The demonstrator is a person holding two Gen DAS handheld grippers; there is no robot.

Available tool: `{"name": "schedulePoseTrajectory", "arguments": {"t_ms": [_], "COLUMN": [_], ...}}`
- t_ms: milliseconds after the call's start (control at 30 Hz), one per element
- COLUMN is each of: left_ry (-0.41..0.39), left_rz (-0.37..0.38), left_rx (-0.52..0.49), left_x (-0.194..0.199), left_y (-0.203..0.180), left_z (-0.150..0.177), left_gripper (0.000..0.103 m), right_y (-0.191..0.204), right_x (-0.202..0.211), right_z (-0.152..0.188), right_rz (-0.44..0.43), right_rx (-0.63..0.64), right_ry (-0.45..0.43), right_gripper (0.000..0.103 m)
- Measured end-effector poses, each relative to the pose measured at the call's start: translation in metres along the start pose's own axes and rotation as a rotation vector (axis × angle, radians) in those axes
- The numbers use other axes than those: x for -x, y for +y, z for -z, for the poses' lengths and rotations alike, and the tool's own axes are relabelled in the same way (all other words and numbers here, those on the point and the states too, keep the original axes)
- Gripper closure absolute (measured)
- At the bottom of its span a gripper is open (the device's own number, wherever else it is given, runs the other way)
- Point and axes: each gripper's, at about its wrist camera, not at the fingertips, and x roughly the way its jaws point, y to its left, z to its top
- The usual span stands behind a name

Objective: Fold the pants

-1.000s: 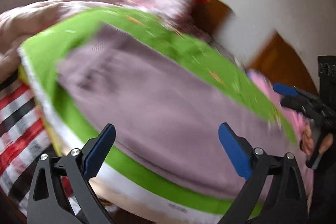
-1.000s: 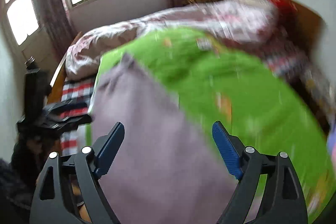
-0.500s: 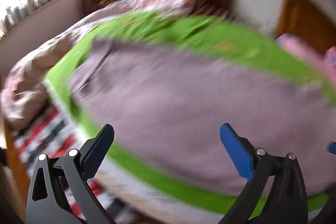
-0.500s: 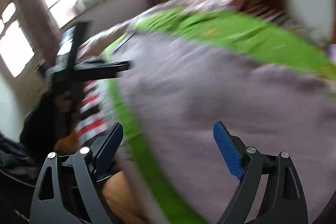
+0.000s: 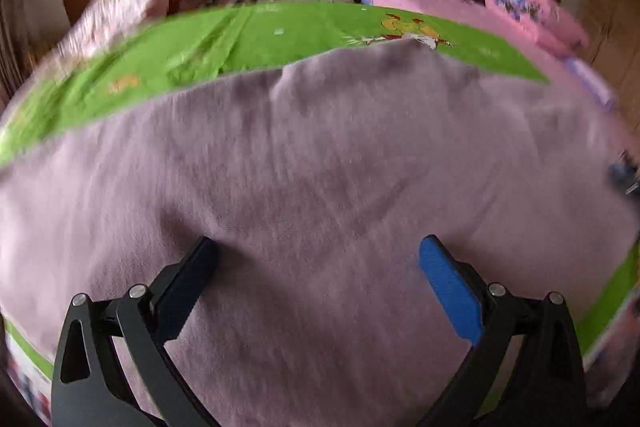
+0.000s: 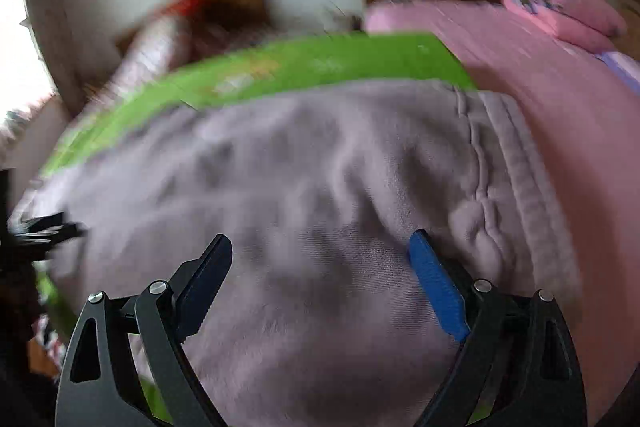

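— Pants [image 5: 320, 187] lie spread on the green sheet [image 5: 240, 39], waistband [image 6: 516, 163] toward the pink blanket [image 6: 560, 75]. Both grippers hover over them with jaws wide, nothing between the pads.

— So what's the risk?

— Left gripper [image 5: 316, 259] sits over the flat middle of the cloth. Close there and I'd expect it to pinch one layer only, or drag the sheet up too.

— And the right gripper [image 6: 320, 259]?

— Nearer the waistband, but over wrinkles. A bite on a wrinkle instead of the hem would probably give a skewed fold.

— Anything else?

— Both views are blurred, so exact edges are hard to judge.
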Motion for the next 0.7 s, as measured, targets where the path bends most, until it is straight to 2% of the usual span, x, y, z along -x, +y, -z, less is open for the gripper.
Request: {"name": "schedulePoseTrajectory", "arguments": {"t_ms": [100, 233, 300, 367, 467, 700], "left_ry": [0.01, -0.006, -0.003, -0.008, -0.029, -0.066], "left_rz": [-0.006, -0.035, -0.043, -0.047, -0.035, -0.015], "left_rx": [0.023, 0.011, 0.003, 0.002, 0.007, 0.002], "left_x": [0.002, 0.018, 0.019, 0.018, 0.021, 0.021], "left_y": [0.001, -0.004, -0.008, -0.008, -0.005, -0.002], "left_z": [0.0, 0.006, 0.01, 0.016, 0.021, 0.025], "left_gripper": [0.002, 0.002, 0.002, 0.002, 0.001, 0.001], "right_y": [0.009, 0.033, 0.035, 0.034, 0.032, 0.038], "right_x": [0.022, 0.038, 0.028, 0.011, 0.005, 0.008], "right_z": [0.001, 0.012, 0.017, 0.026, 0.031, 0.031], "right_rz": [0.049, -0.046, -0.052, -0.005, -0.013, 0.006], "right_rx": [0.023, 0.065, 0.093, 0.086, 0.071, 0.069], "right_ry": [-0.041, -0.054, -0.017, 0.037, 0.007, 0.027], "right_gripper": [0.016, 0.015, 0.015, 0.015, 0.014, 0.014]}}
